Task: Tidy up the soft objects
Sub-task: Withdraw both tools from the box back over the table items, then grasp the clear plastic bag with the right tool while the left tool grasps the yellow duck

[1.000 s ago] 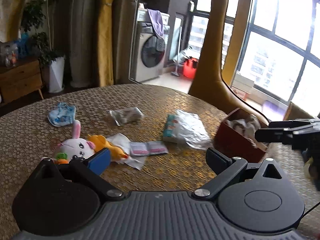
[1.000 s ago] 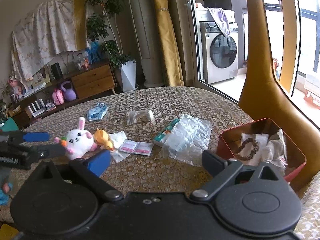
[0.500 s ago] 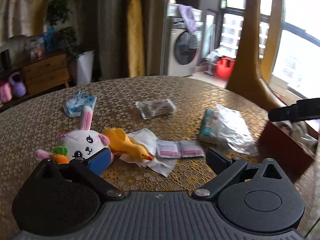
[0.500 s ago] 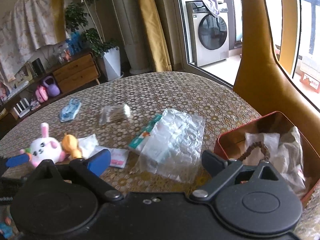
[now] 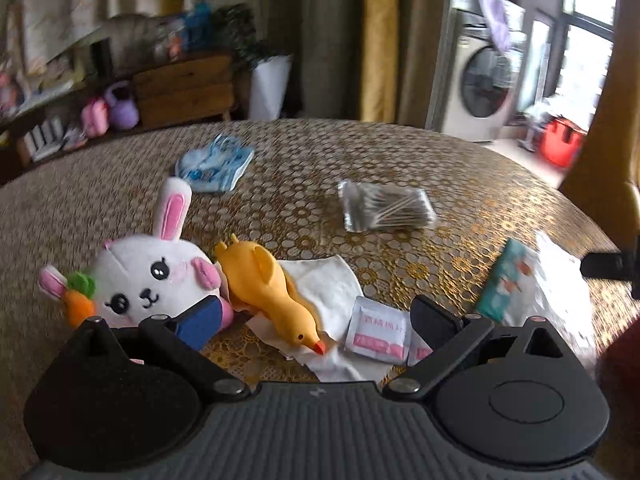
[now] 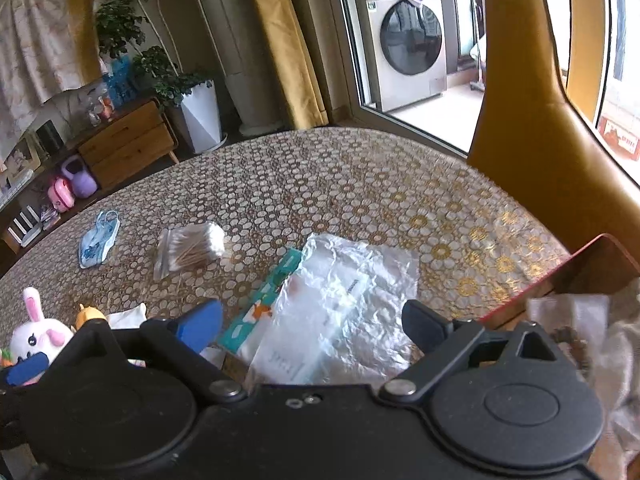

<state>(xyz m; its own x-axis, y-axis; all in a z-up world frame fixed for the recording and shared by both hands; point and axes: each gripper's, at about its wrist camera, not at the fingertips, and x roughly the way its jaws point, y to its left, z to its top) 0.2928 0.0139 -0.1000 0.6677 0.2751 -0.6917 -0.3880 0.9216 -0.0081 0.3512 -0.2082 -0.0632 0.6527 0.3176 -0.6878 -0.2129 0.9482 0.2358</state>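
left wrist view: the left gripper (image 5: 316, 316) hangs wide and empty just over the duck (image 5: 268, 280), with the bunny (image 5: 152, 276) touching the duck's side, both on the table (image 5: 460, 200). this looks like the reach for a soft toy; the next move calls for lowering and closing on one. the right gripper (image 6: 312, 320), also wide and empty, hovers over the plastic bag (image 6: 344, 292) beside the red box (image 6: 600, 264). the box's contents are blurred and cut off, and the tissue (image 5: 328, 284) is half hidden under the duck.
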